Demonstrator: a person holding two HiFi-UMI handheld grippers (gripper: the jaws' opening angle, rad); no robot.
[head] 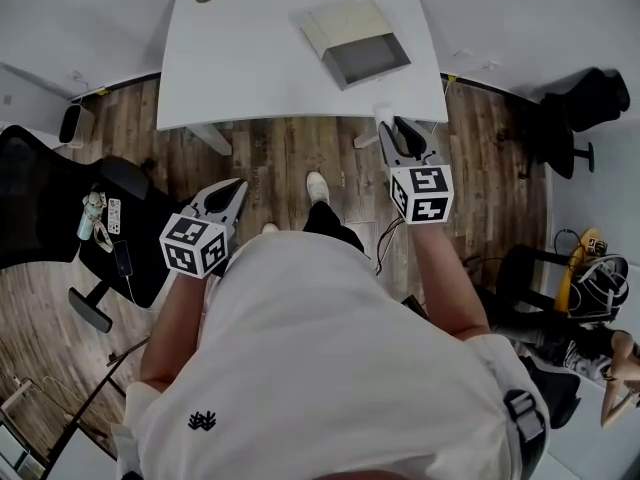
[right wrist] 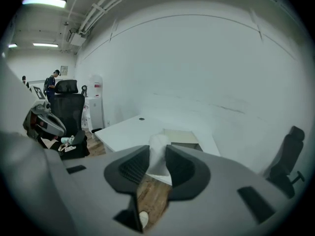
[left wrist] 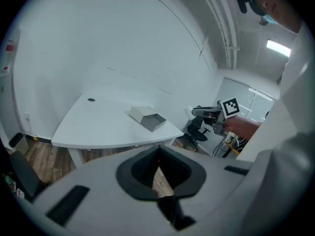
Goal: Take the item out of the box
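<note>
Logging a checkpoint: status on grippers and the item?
Right gripper shut on white item, clear of the open box. Left gripper shut, empty. Nothing in the way.

white item (right wrist: 158,152) blurred, lower part seemingly hidden

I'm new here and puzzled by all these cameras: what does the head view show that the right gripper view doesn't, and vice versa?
Only the head view: the wearer's white shirt and the marker cube on the right claw. Only the right gripper view: ceiling lights and a distant standing person. Both: the white table, the open box on it, and the white item pinched in the right claw.
</note>
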